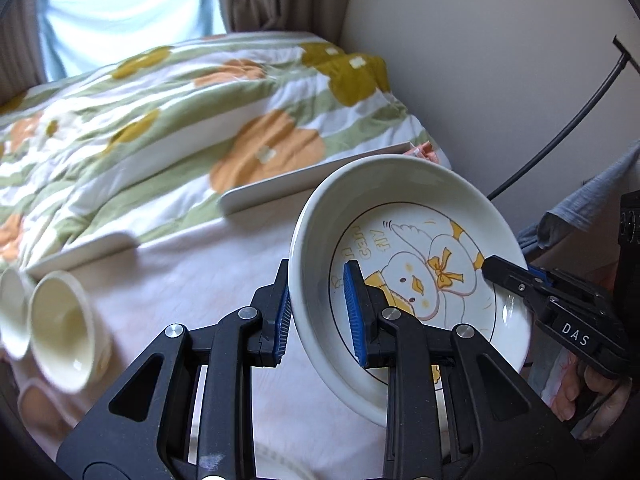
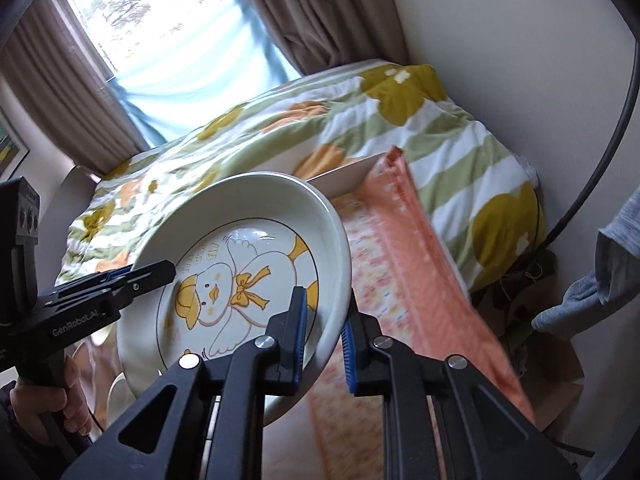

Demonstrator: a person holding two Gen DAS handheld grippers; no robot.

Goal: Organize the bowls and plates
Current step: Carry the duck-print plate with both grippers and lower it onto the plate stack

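Duck plate (image 1: 404, 240) held off the table between both my grippers, tilted.

My left gripper (image 1: 320, 316) is clamped on the plate's rim: one blue pad outside the wall, one inside on the face. My right gripper (image 2: 326, 336) is clamped on the opposite rim the same way; from the left camera only its black tip shows at the far edge. Plate is round, so no long axis; its face tips up toward the cameras, far rim higher than near rim. The duck print runs head toward my left gripper, feet toward my right. It hangs over the table's pale cloth (image 1: 208, 280), near the white tray (image 1: 280, 188) by the flowered blanket (image 1: 160, 120). Two white cups (image 1: 64, 320) lie on their sides at left, blurred.
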